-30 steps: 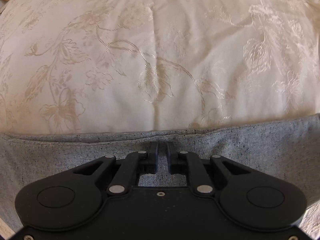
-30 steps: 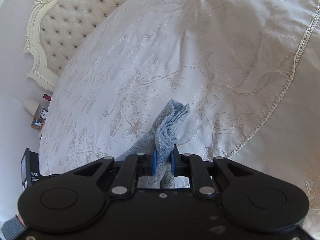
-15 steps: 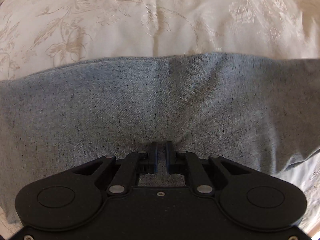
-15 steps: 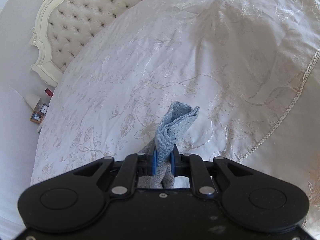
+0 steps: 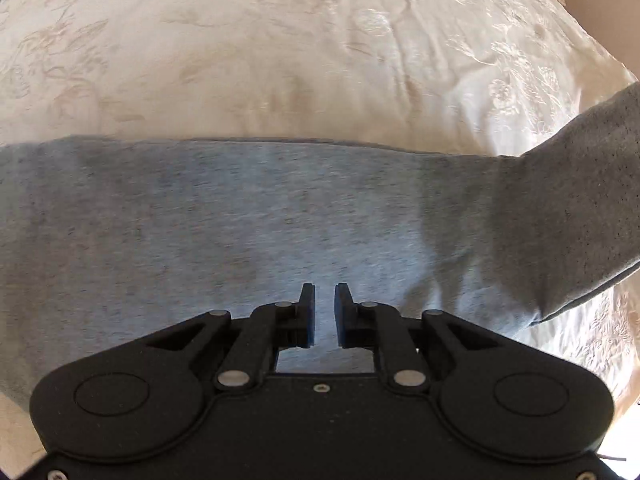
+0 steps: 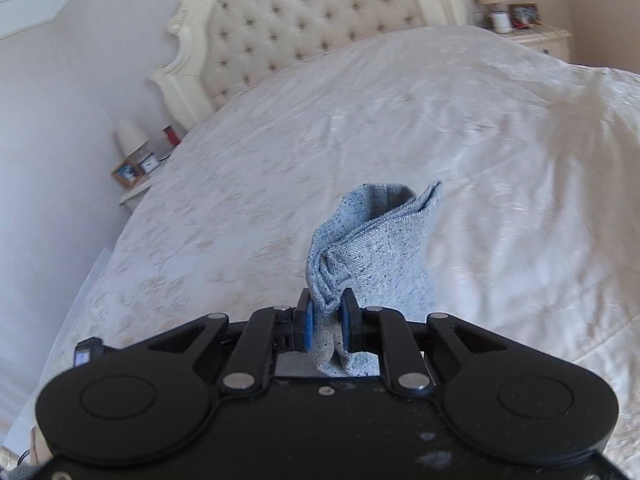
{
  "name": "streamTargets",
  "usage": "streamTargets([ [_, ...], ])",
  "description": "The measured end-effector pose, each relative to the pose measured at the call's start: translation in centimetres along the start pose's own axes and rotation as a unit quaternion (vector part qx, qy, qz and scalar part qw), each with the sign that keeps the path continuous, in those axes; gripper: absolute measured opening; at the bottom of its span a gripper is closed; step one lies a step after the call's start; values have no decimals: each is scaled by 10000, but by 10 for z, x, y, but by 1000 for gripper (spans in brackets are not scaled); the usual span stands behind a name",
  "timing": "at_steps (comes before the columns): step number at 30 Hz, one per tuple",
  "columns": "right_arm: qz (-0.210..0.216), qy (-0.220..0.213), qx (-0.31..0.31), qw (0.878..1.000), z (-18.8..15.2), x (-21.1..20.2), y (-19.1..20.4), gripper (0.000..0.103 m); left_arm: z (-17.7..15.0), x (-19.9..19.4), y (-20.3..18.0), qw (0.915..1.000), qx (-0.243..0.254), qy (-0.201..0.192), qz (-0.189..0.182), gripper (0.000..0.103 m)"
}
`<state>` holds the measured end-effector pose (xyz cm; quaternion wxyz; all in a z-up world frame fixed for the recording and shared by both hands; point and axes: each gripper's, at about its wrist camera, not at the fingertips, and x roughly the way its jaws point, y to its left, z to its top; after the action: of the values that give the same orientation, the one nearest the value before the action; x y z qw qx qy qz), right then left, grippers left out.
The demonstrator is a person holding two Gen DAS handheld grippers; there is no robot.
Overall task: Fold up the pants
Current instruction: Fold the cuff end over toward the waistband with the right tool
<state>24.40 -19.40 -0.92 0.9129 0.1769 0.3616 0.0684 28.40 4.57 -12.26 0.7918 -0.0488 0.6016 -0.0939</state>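
The left wrist view looks forward and steeply down along the left gripper (image 5: 324, 312), from close above the grey pants (image 5: 248, 236), whose cloth fills the lower half of the picture; the cream bedspread (image 5: 280, 60) stretches beyond it toward the far edge of the bed. The right wrist view sits higher and faces more level along the right gripper (image 6: 327, 320), across the bed toward the tufted headboard (image 6: 304, 24), with a bedside table (image 6: 138, 190) to the headboard's left and another to its right. Both views share the bedspread and the pants; the headboard shows only in the right wrist view.
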Motion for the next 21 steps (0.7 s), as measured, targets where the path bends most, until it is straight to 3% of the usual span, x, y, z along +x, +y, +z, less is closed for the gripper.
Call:
streamTargets([
  [6, 618, 838, -593, 9928, -80, 75, 114, 15, -22, -17, 100, 9978, -524, 14, 406, 19],
  [10, 394, 1439, -1249, 9809, -147, 136, 159, 21, -36, -28, 148, 9953, -801, 76, 546, 19],
  [12, 195, 1652, -1392, 9762, -164, 150, 168, 22, -42, -35, 163, 9950, -779, 57, 614, 19],
  [16, 254, 1438, -1379, 9796, -160, 133, 172, 31, -47, -46, 175, 9961, -648, -27, 601, 19],
  [21, 493, 1174, -957, 9872, -134, 99, 152, 31, -37, -40, 163, 9986, -476, -55, 211, 19],
])
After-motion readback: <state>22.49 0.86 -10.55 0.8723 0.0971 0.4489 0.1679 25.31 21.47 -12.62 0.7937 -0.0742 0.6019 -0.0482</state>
